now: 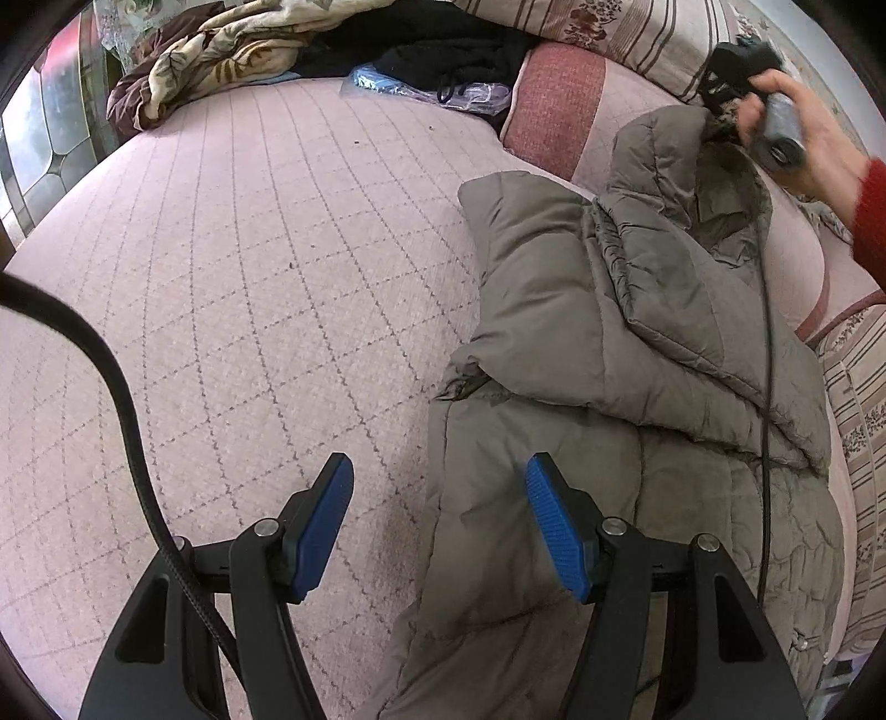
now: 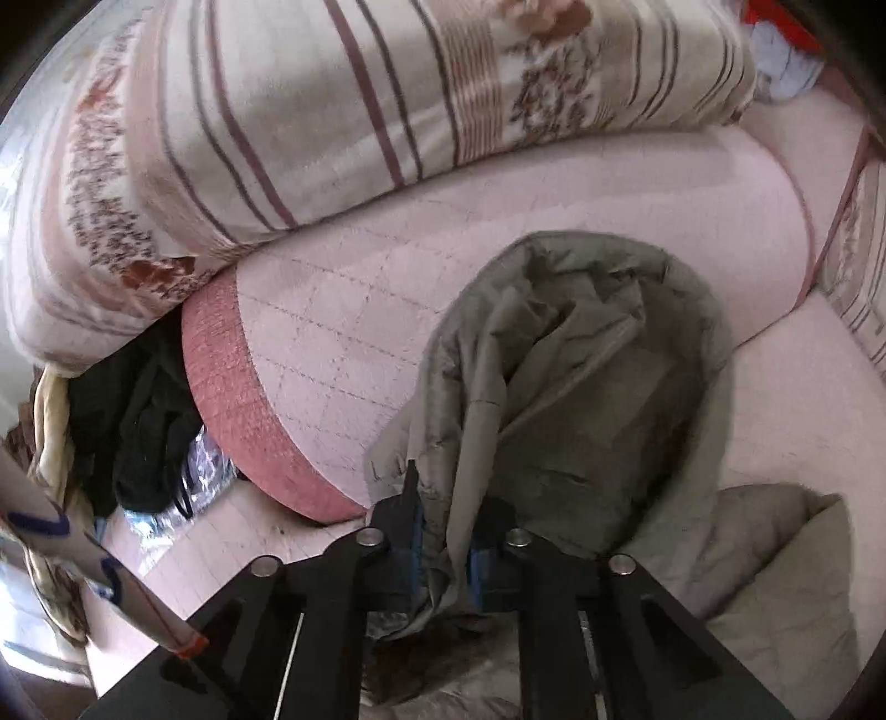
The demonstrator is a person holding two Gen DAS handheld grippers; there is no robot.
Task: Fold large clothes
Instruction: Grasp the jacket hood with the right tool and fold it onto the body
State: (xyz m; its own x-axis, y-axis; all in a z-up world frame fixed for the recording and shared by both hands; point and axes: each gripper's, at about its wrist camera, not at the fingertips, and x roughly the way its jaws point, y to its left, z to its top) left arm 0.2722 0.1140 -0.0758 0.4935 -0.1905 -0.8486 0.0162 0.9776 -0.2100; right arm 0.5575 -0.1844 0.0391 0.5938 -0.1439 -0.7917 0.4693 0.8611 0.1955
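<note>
A grey-brown padded jacket (image 1: pixel 626 354) lies lengthwise on the pink quilted bed (image 1: pixel 232 288), partly folded over itself. My left gripper (image 1: pixel 440 487) hovers open over the jacket's near left edge, its blue pads (image 1: pixel 554 526) apart and touching nothing. At the jacket's far end, a hand in a red sleeve holds my right gripper (image 1: pixel 720 105). In the right wrist view that gripper (image 2: pixel 443 526) is shut on a fold of the jacket's hood (image 2: pixel 576 354), with cloth pinched between its blue pads (image 2: pixel 477 576).
A pink bolster (image 2: pixel 343 354) and a striped floral quilt (image 2: pixel 310 122) lie behind the hood. Black clothes (image 1: pixel 443 50), a plastic bag (image 1: pixel 421 88) and a brown patterned blanket (image 1: pixel 210 61) sit at the bed's far side. A black cable (image 1: pixel 767 354) crosses the jacket.
</note>
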